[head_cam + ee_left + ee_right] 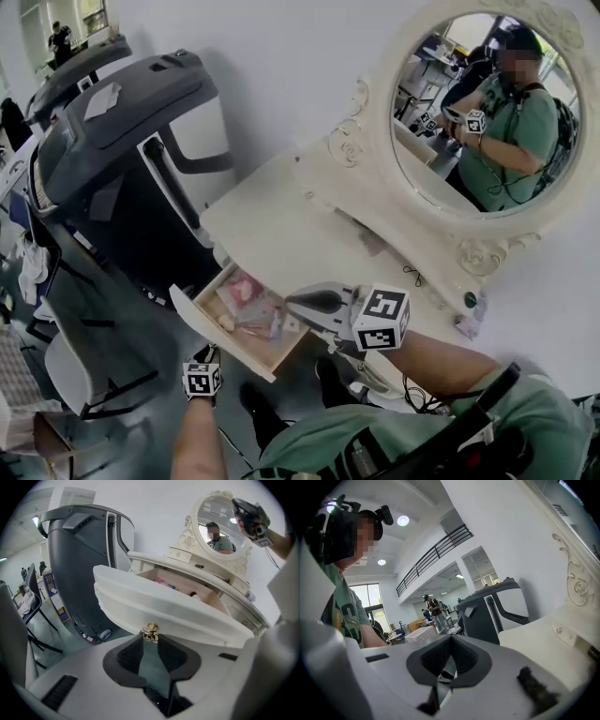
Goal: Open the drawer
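Head view: we log the drawer (225, 342) drawn out from the front of the white dressing table (272, 225), pink items lying inside it. The left gripper (207, 356) sits low at the drawer front. The right gripper (300, 302) hangs over the table's near edge, just right of the open drawer. An oval mirror (469, 112) stands at the back of the table, and a grey machine (122, 122) stands to its left. Left gripper view: we read the jaws as narrow, their tips pinching the brass knob (150, 631) on the drawer's curved white front; the left gripper (150, 638) has nothing else between them. The drawer's open box shows behind the front, with the pink items (164, 581) in it. Right gripper view: the right gripper (450, 639) has its pad tips meeting and nothing between them. It is apart from the drawer, beside the table top (534, 644), facing the grey machine (492, 611).
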`<state>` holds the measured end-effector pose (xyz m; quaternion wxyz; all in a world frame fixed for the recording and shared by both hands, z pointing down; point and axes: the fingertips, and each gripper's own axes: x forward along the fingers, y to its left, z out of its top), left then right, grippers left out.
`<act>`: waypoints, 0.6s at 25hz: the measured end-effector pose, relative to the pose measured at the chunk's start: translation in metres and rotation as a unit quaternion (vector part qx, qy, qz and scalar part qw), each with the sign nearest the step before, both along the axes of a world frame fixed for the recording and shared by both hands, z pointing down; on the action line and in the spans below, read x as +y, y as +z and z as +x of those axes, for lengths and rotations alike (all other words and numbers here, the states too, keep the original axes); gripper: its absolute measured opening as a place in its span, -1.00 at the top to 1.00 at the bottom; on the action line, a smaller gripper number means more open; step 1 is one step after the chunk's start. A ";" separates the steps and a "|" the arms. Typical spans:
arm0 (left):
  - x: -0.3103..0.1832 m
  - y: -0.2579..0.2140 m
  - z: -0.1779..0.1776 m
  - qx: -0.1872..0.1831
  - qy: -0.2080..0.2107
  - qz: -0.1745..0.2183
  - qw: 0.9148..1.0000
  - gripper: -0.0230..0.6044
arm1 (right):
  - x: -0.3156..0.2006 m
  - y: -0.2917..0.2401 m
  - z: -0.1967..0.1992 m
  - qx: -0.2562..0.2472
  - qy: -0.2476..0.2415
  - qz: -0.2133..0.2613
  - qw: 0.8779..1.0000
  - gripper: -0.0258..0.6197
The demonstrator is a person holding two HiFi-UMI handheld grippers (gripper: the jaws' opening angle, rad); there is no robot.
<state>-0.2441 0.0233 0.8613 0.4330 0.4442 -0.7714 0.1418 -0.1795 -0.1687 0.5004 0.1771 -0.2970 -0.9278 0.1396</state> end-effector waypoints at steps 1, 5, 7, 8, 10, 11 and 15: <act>0.002 -0.001 0.003 -0.002 0.004 0.000 1.000 0.62 | -0.002 -0.001 0.001 -0.001 0.001 0.001 1.000 0.90; 0.013 0.000 0.015 -0.004 0.011 -0.006 1.000 0.91 | -0.008 -0.002 0.002 -0.002 0.009 0.000 1.000 0.90; 0.018 -0.004 0.017 -0.001 -0.002 0.007 1.000 0.91 | -0.010 -0.003 0.000 -0.002 0.012 -0.001 1.000 0.90; 0.019 -0.008 0.017 -0.001 -0.007 0.015 1.000 0.91 | -0.011 -0.004 -0.001 -0.002 0.014 -0.002 1.000 0.90; 0.022 -0.020 0.018 -0.002 -0.014 0.032 0.999 0.91 | -0.012 -0.008 -0.002 -0.006 0.018 -0.004 1.000 0.90; 0.024 -0.028 0.018 -0.002 -0.018 0.042 0.999 0.91 | -0.013 -0.012 -0.003 -0.008 0.021 -0.004 1.000 0.90; 0.034 -0.063 0.013 -0.007 -0.044 0.086 0.995 0.90 | -0.020 -0.031 -0.008 -0.024 0.033 0.002 0.999 0.90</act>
